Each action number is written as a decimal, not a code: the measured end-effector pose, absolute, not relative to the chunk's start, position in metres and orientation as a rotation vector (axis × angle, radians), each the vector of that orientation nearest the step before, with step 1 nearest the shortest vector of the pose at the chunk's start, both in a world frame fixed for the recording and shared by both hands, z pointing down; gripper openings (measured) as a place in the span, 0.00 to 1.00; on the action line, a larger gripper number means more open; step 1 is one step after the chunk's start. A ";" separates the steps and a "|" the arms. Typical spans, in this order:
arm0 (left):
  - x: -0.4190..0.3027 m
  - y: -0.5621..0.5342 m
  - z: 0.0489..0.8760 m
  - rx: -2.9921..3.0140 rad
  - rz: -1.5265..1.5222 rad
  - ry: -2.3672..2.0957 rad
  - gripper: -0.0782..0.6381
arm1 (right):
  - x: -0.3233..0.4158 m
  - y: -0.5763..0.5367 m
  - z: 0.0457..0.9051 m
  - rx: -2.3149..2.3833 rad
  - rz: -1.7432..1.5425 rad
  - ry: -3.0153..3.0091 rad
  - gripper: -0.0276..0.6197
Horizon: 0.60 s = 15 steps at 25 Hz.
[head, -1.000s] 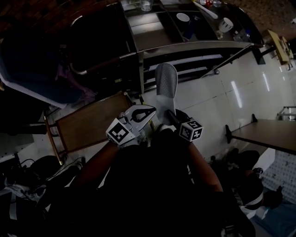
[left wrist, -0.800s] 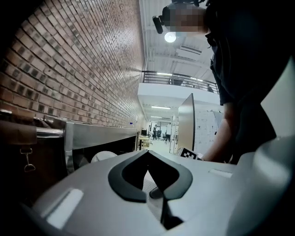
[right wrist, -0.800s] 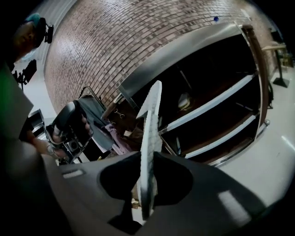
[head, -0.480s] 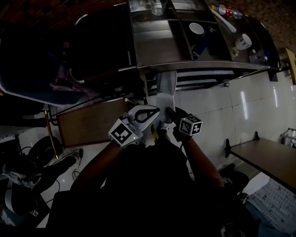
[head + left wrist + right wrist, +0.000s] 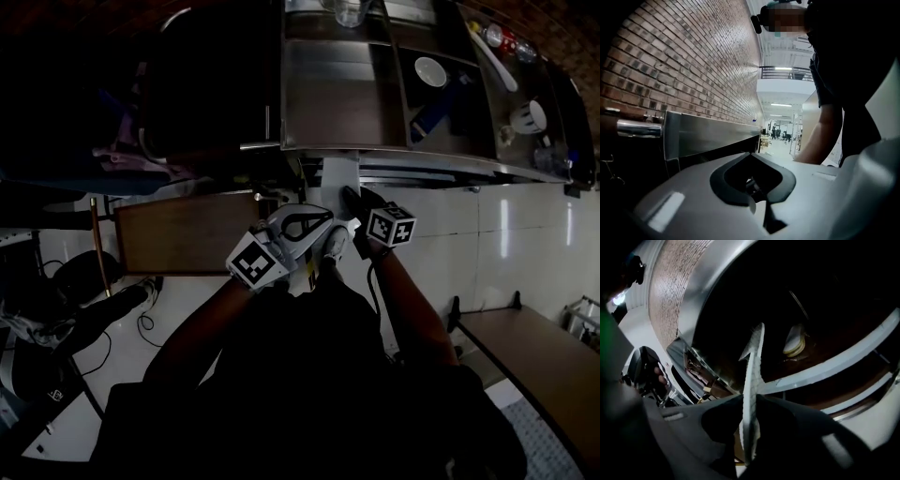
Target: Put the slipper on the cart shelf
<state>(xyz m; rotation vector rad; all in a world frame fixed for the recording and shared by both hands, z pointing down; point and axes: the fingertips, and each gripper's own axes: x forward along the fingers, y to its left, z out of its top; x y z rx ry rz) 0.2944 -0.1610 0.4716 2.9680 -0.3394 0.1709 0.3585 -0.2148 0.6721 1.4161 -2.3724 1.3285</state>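
Observation:
A white slipper (image 5: 338, 181) sticks forward from my right gripper (image 5: 351, 200), its toe reaching under the top edge of the steel cart (image 5: 328, 94). In the right gripper view the slipper (image 5: 752, 380) shows edge-on, pinched between the two dark jaws, and points into the cart's dark lower shelf (image 5: 820, 376). A second pale slipper (image 5: 796, 341) lies on that shelf further in. My left gripper (image 5: 325, 219) hangs just left of the slipper, shut with nothing in it. The left gripper view shows its jaws (image 5: 751, 154) met at the tip, facing along the cart's side.
The cart's top holds a glass (image 5: 348, 11), a white bowl (image 5: 430, 70) and bottles (image 5: 502, 37). A brown wooden board (image 5: 183, 234) stands left of the grippers. A table corner (image 5: 539, 352) is at the lower right. Cables and bags lie on the floor at the left.
Both grippers and the slipper have moved forward to the cart. The slipper's toe, which stood before the cart's front, now lies under its top edge.

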 end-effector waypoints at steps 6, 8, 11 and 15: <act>0.303 -0.178 0.478 2.941 0.189 -0.391 0.11 | 0.361 -0.266 0.676 1.383 1.333 -2.419 0.15; 0.305 -0.183 0.479 2.941 0.184 -0.408 0.11 | 0.361 -0.279 0.678 1.382 1.334 -2.427 0.15; 0.304 -0.190 0.483 2.933 0.186 -0.431 0.11 | 0.361 -0.294 0.681 1.387 1.335 -2.437 0.15; 0.304 -0.195 0.489 2.917 0.203 -0.455 0.11 | 0.365 -0.305 0.689 1.411 1.362 -2.436 0.15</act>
